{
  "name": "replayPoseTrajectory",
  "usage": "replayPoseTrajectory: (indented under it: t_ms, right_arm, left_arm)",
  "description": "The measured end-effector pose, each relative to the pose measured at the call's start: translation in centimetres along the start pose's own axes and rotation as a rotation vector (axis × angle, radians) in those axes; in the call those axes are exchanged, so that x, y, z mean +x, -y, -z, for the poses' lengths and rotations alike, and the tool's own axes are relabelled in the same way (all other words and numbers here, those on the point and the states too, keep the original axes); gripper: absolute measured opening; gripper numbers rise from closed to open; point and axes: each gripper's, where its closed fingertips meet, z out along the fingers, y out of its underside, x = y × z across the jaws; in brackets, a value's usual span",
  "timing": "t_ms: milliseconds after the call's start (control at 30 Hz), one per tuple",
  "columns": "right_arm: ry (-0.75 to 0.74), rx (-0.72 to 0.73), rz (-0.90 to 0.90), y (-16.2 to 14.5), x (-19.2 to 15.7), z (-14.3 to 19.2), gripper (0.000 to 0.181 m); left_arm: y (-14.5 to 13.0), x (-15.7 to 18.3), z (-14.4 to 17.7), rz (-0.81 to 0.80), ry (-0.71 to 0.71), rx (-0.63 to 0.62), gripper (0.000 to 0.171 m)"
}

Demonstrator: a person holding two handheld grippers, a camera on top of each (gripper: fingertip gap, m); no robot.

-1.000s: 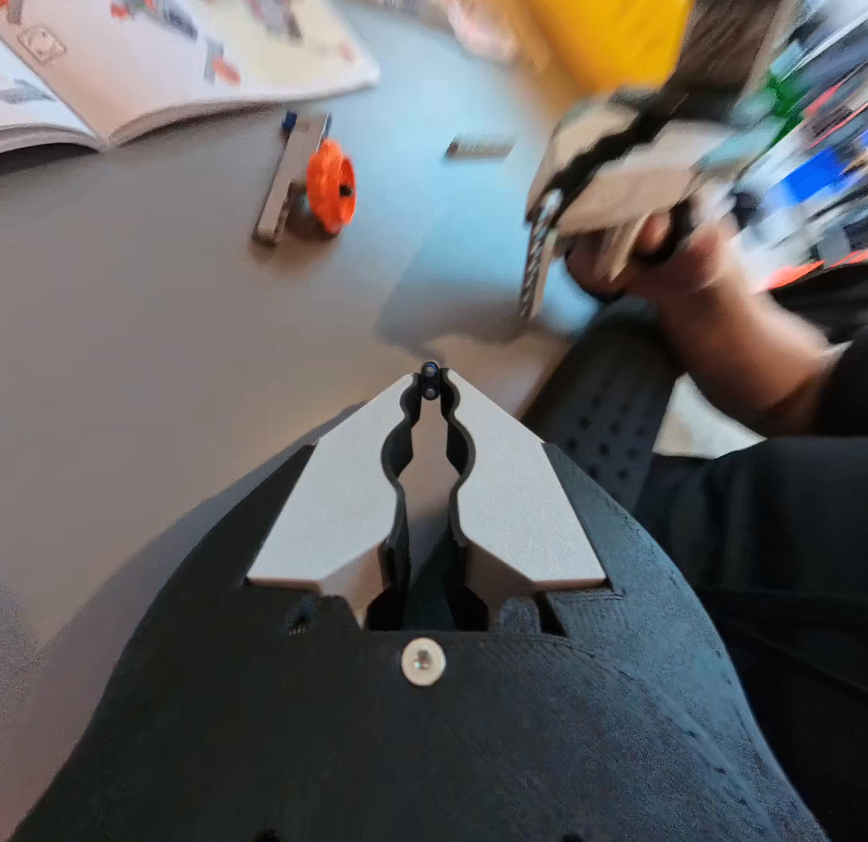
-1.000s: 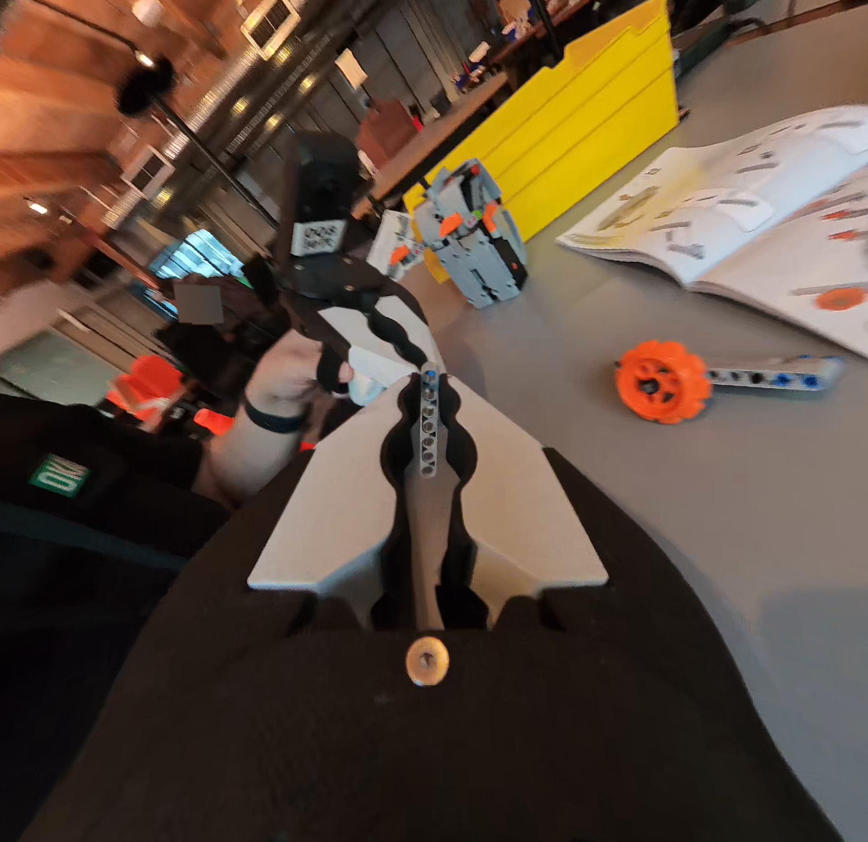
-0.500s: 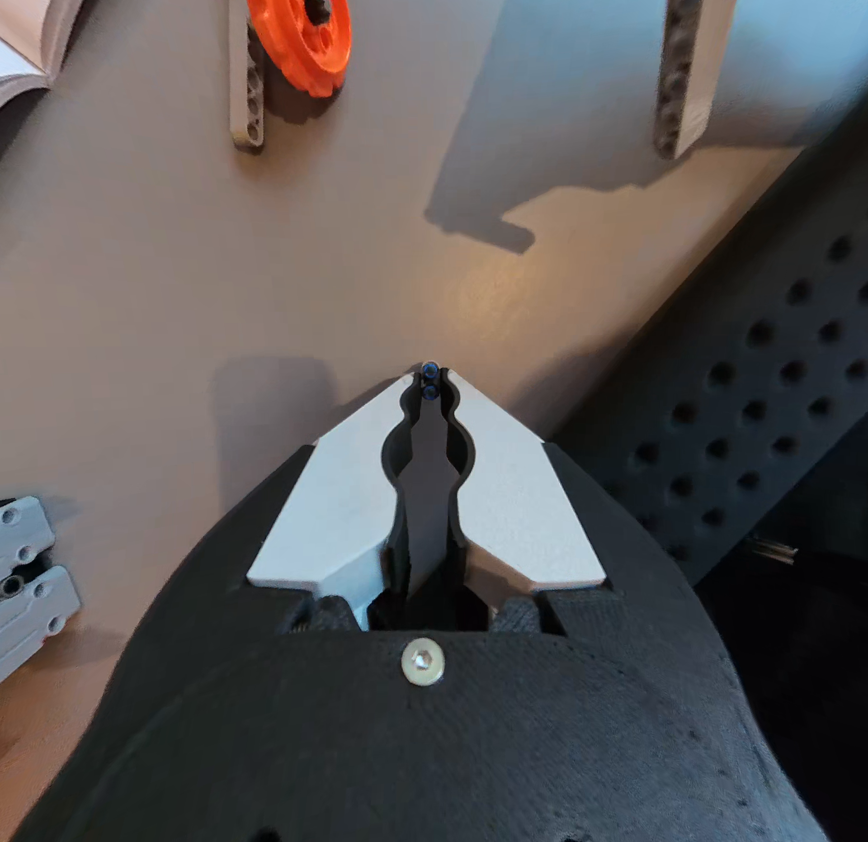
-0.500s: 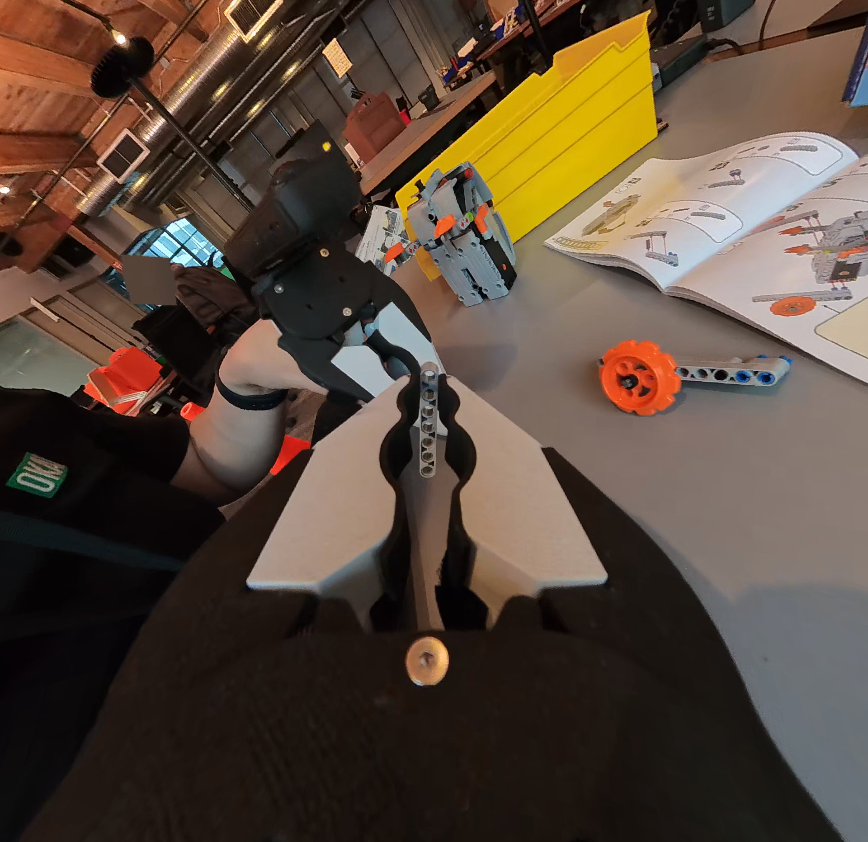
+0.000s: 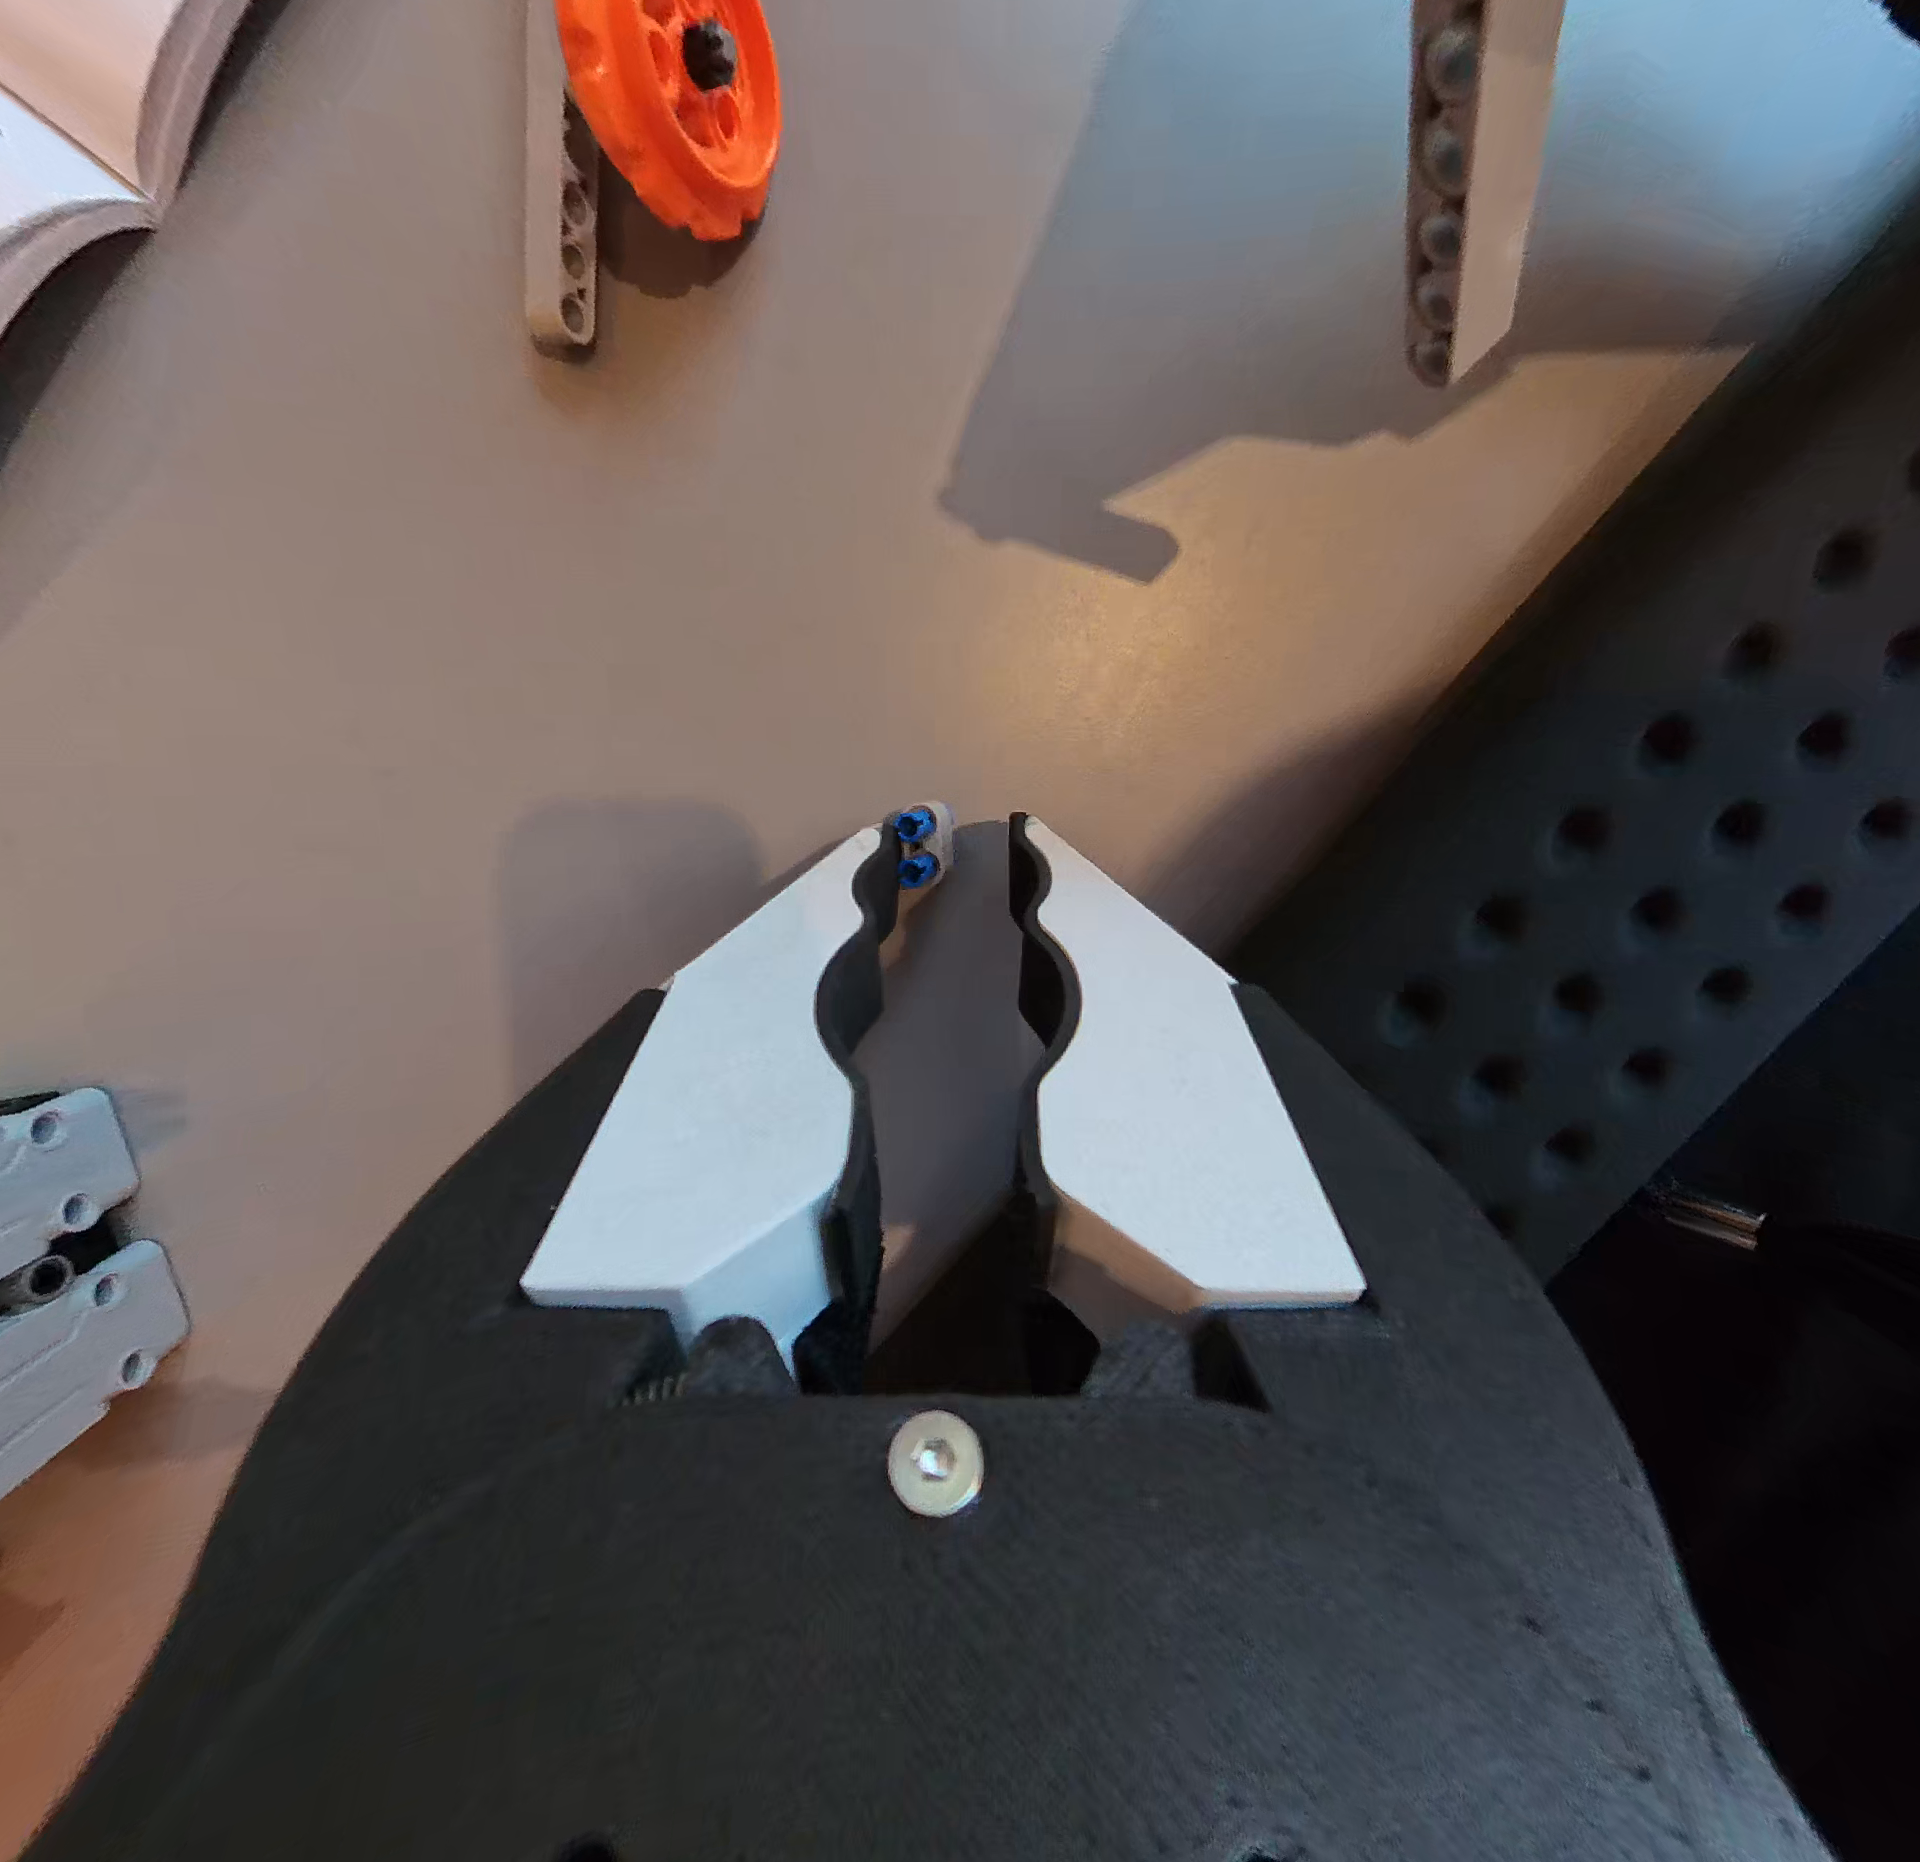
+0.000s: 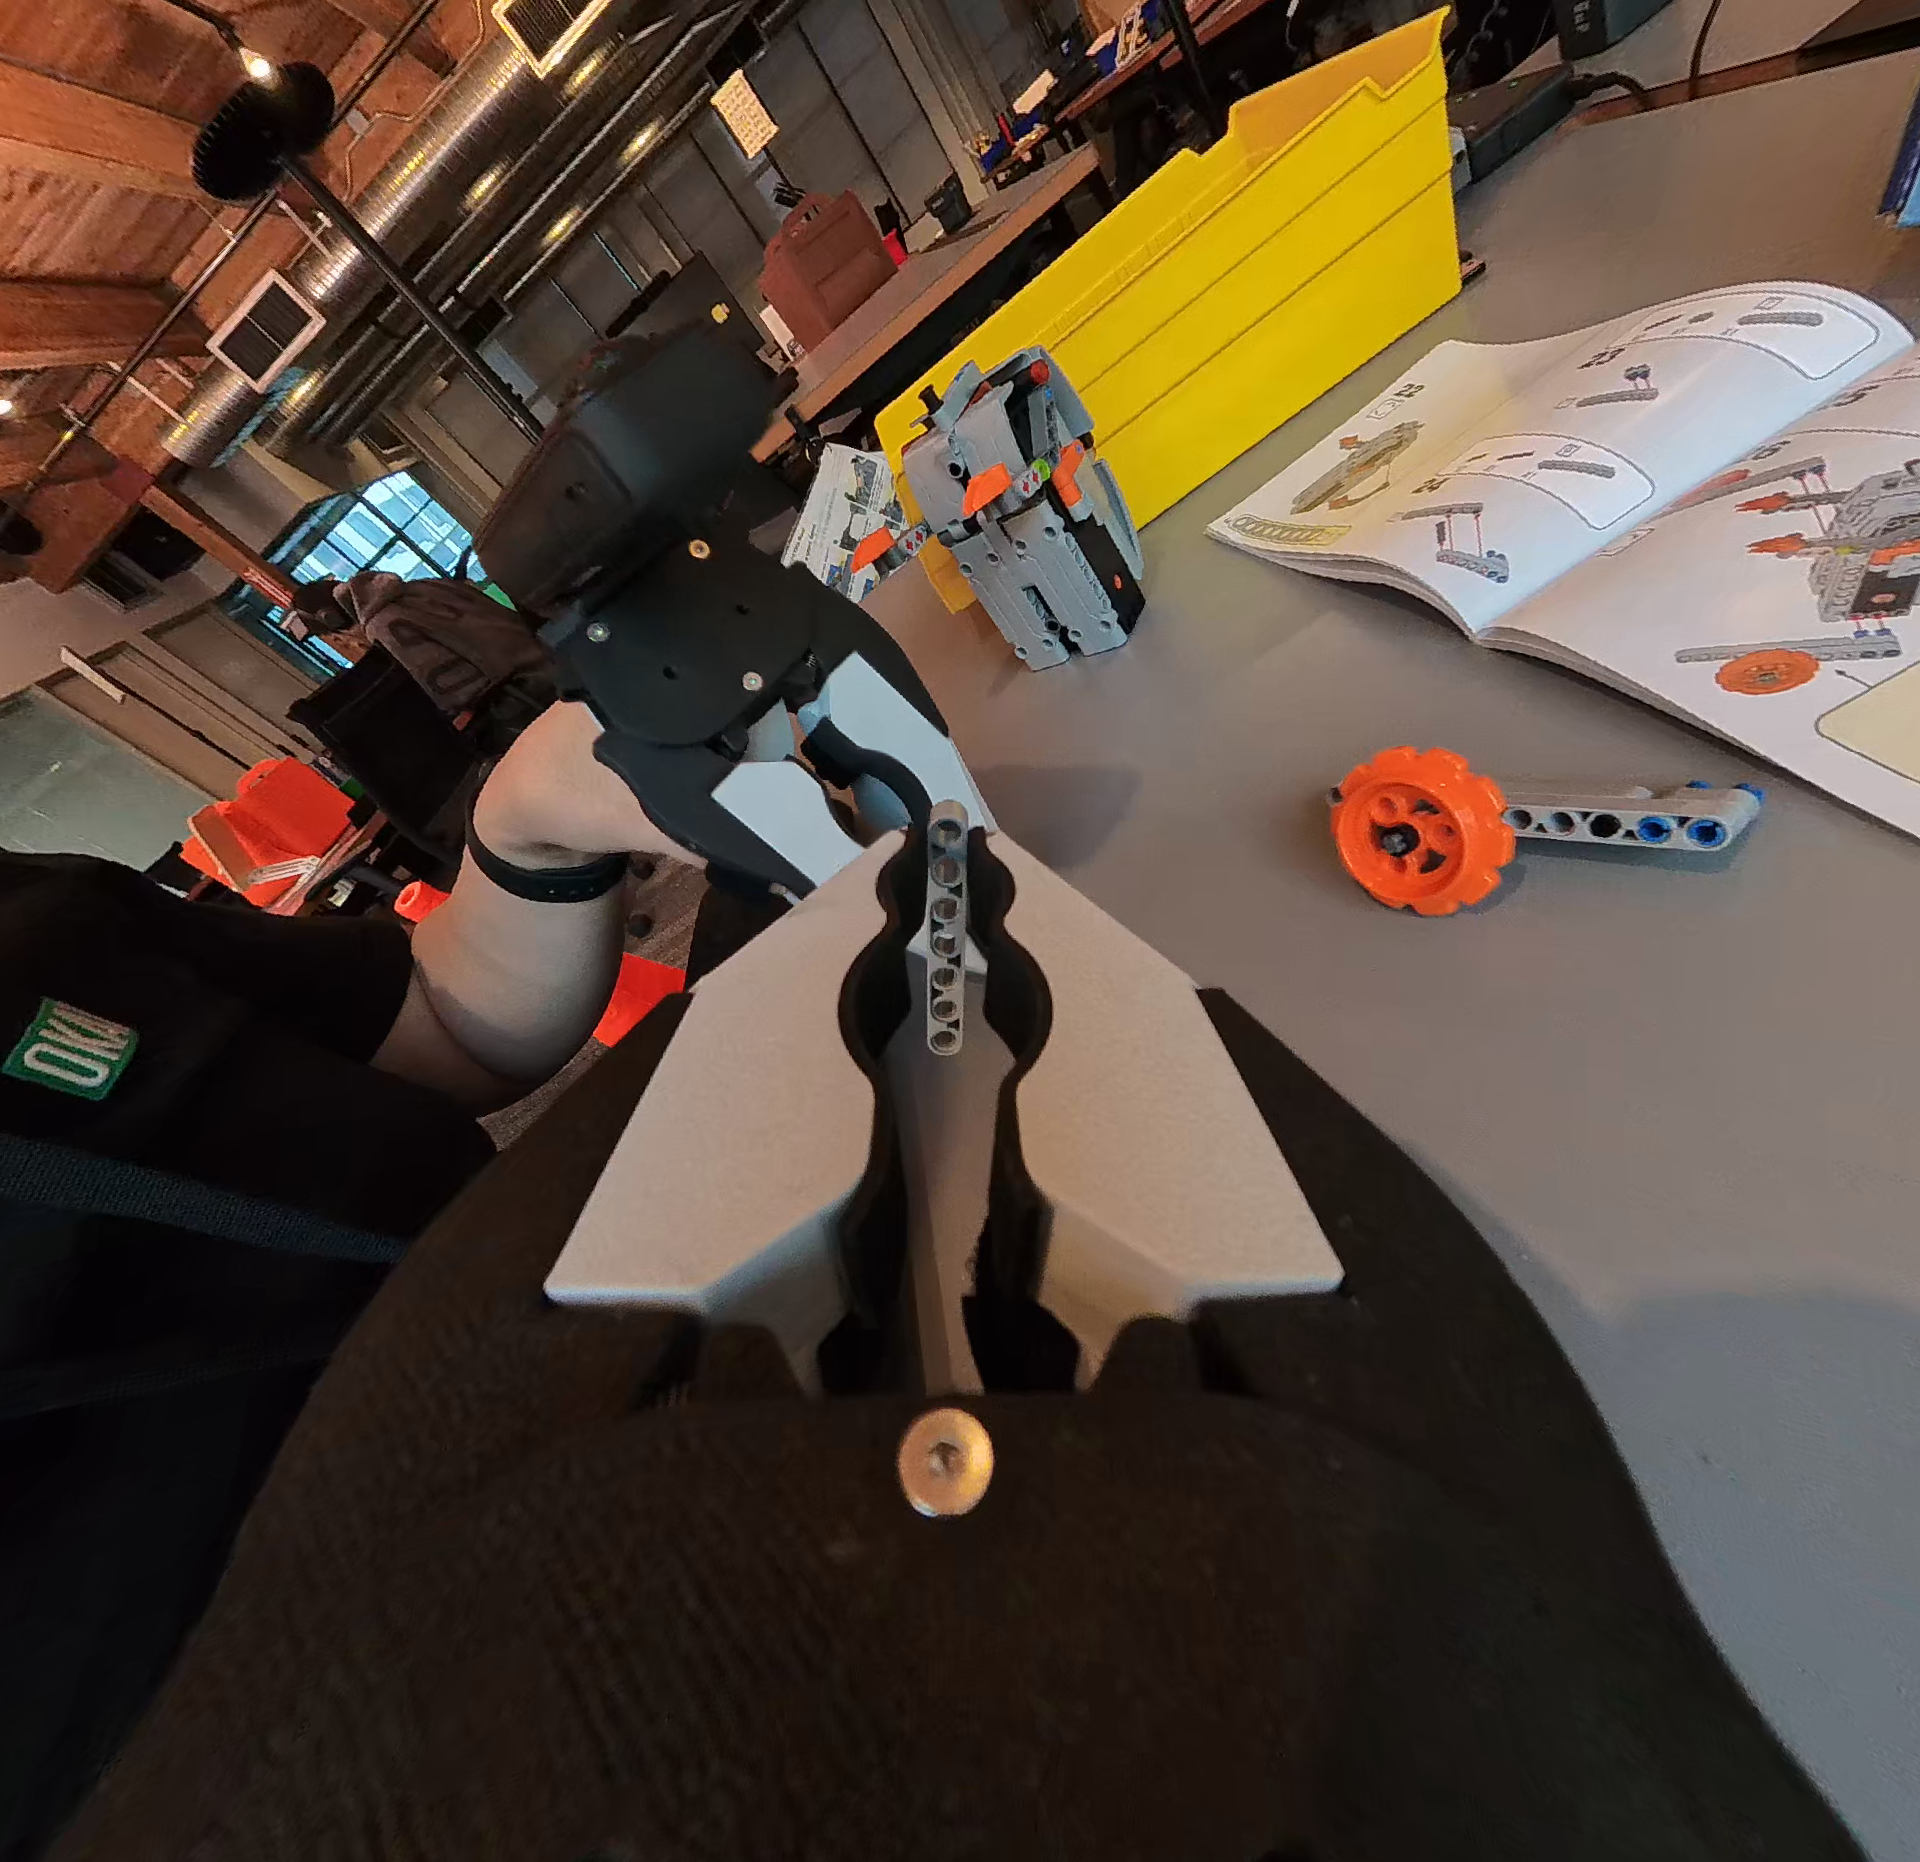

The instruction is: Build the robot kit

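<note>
My left gripper [image 5: 948, 838] is open just above the grey table [image 5: 364, 617]. A small grey connector with two blue pins [image 5: 920, 846] sits at the tip of its left finger and the right finger is clear of it. My right gripper [image 6: 940, 848] is shut on a long grey beam with holes [image 6: 945, 939], held above the table; the beam also shows in the left wrist view [image 5: 1439, 150]. The left gripper shows in the right wrist view [image 6: 831, 763], just beyond the beam's far end.
An orange wheel on a grey beam [image 6: 1418, 830] lies on the table, also in the left wrist view [image 5: 665, 77]. An open instruction booklet [image 6: 1610, 524], a grey built model [image 6: 1029, 545] and a yellow bin [image 6: 1247, 285] stand farther back. A black perforated surface [image 5: 1662, 877] borders the table edge.
My left gripper tilted down toward the table, then its jaws opened; the blue-pinned connector now rests only against the left fingertip. The right gripper still holds the beam.
</note>
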Motion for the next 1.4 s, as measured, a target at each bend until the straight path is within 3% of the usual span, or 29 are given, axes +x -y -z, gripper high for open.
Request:
replayPoseTrajectory:
  t_ms: [267, 467, 633, 867, 1133, 1267, 1400]
  right_arm:
    - [-0.003, -0.002, 0.001, -0.1, 0.1, 0.0, 0.005]
    - [-0.001, -0.008, 0.006, -0.1, 0.0, -0.1, 0.005]
    - [0.003, -0.01, 0.005, -0.2, -0.1, -0.2, 0.005]
    - [0.076, -0.008, -0.052, -0.5, -1.1, -0.8, 0.005]
    - [0.239, 0.04, -0.243, -0.9, -2.9, -2.4, 0.005]
    - [0.249, 0.023, -0.253, -1.4, -3.2, -3.0, 0.005]
    - [0.247, 0.035, -0.251, -1.4, -3.5, -3.5, 0.005]
  left_arm:
    - [0.3, 0.1, 0.3, -0.004, -0.016, 0.022, 0.007]
    - [0.3, -0.1, 0.3, -0.006, 0.001, 0.031, 0.006]
    - [1.0, 0.3, 1.0, 0.047, -0.066, 0.087, 0.006]
    - [3.4, 1.0, 3.9, 0.265, -0.332, 0.397, 0.005]
    - [7.2, 1.9, 10.2, 0.439, -0.678, 0.889, 0.005]
    - [8.1, 1.9, 11.0, 0.463, -0.7, 0.986, 0.005]
    - [8.7, 2.5, 10.3, 0.444, -0.675, 0.983, 0.005]
